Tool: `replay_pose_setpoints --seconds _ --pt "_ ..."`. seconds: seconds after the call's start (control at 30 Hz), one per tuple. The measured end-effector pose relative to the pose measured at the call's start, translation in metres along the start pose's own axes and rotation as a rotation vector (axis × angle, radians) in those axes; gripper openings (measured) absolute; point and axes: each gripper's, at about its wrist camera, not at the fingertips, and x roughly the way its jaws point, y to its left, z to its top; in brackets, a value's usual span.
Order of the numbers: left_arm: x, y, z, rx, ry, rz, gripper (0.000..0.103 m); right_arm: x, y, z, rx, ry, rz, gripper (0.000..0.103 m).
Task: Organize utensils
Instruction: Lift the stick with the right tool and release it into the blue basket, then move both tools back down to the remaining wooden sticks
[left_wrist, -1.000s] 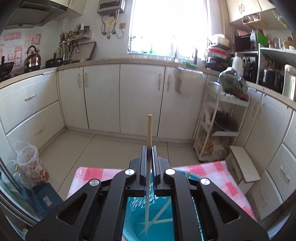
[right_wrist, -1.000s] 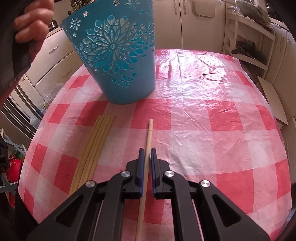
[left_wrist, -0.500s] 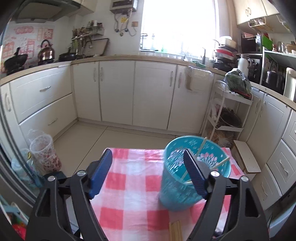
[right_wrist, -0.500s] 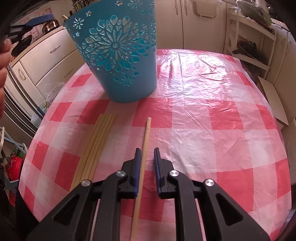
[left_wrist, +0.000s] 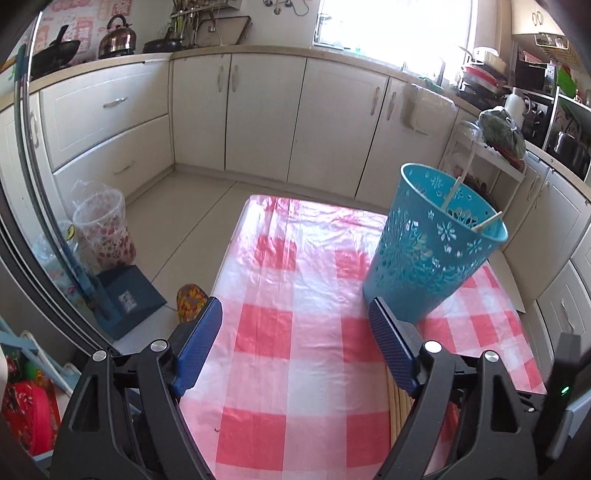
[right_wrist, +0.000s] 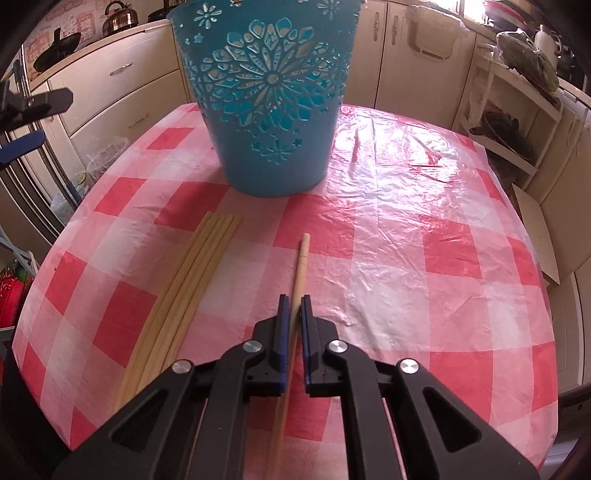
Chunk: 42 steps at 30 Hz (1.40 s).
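Here we have the right tongs (right_wrist: 293, 308) pinching a single chopstick (right_wrist: 300, 269) that lies on the counter (right_wrist: 424, 206), its far end pointing ahead of the tongs toward the blue basket (right_wrist: 269, 107). The grip sits well back from that far end, so we judge the stick may swing or droop on lifting, catch the basket's rim, or slip out from between the narrow pads. Just left of these tongs lie the bundled chopsticks (right_wrist: 184, 291), close enough that a sideways drift could scatter them.

The left tongs (left_wrist: 295, 343) are spread wide with nothing between them, above the cloth; the basket stands ahead and to their right with two chopsticks (left_wrist: 487, 222) already leaning inside. Crowding in could tip it.

The counter wears a glossy, wrinkled red-checked plastic cloth, likely slippery. Around us are cream kitchen cabinets (left_wrist: 266, 110), a kettle (left_wrist: 118, 35) and a bright window (left_wrist: 391, 22).
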Motion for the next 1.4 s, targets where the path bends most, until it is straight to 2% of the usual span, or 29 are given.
replay_pose_setpoints --seconds 0.1,0.2,0.3,0.4,0.53,0.63,0.73,0.77,0.87,0.97,1.2,1.23,1.3,1.4 --pt "0.002 0.003 -0.006 0.005 0.015 0.001 0.078 -0.016 -0.01 -0.004 0.094 -0.008 0.117 0.006" --pt "0.003 0.008 -0.01 -0.008 0.037 -0.002 0.078 -0.047 -0.024 -0.003 0.214 -0.074 0.306 0.006" --pt "0.001 0.01 -0.013 -0.019 0.047 -0.004 0.078 -0.088 -0.033 0.016 0.275 -0.223 0.436 0.006" --pt "-0.002 0.01 -0.016 -0.027 0.052 -0.015 0.078 -0.128 -0.036 0.051 0.303 -0.403 0.485 0.006" --pt "-0.008 0.007 -0.018 -0.034 0.057 -0.035 0.078 -0.153 -0.029 0.111 0.324 -0.617 0.437 0.006" --pt "-0.012 0.005 -0.02 -0.041 0.056 -0.044 0.078 -0.15 -0.024 0.152 0.335 -0.732 0.343 0.006" --pt "-0.015 0.006 -0.021 -0.046 0.056 -0.051 0.078 -0.132 -0.012 0.181 0.306 -0.796 0.179 0.006" --pt "-0.016 0.008 -0.021 -0.049 0.056 -0.055 0.078 -0.123 -0.009 0.187 0.293 -0.792 0.129 0.006" --pt "-0.017 0.012 -0.021 -0.063 0.055 -0.06 0.078 -0.096 -0.007 0.195 0.29 -0.732 0.046 0.006" --pt "-0.017 0.015 -0.02 -0.077 0.057 -0.063 0.078 -0.086 -0.005 0.191 0.263 -0.694 0.02 0.006" --pt "-0.02 0.013 -0.021 -0.081 0.061 -0.064 0.078 -0.078 0.003 0.177 0.166 -0.618 0.039 0.007" --pt "-0.021 0.013 -0.021 -0.08 0.061 -0.063 0.078 -0.08 0.003 0.173 0.157 -0.613 0.042 0.009" --pt "-0.022 0.013 -0.021 -0.077 0.061 -0.059 0.078 -0.088 0.0 0.166 0.166 -0.623 0.055 0.02" --pt "-0.024 0.015 -0.023 -0.078 0.064 -0.052 0.078 -0.114 -0.008 0.143 0.189 -0.671 0.076 0.023"
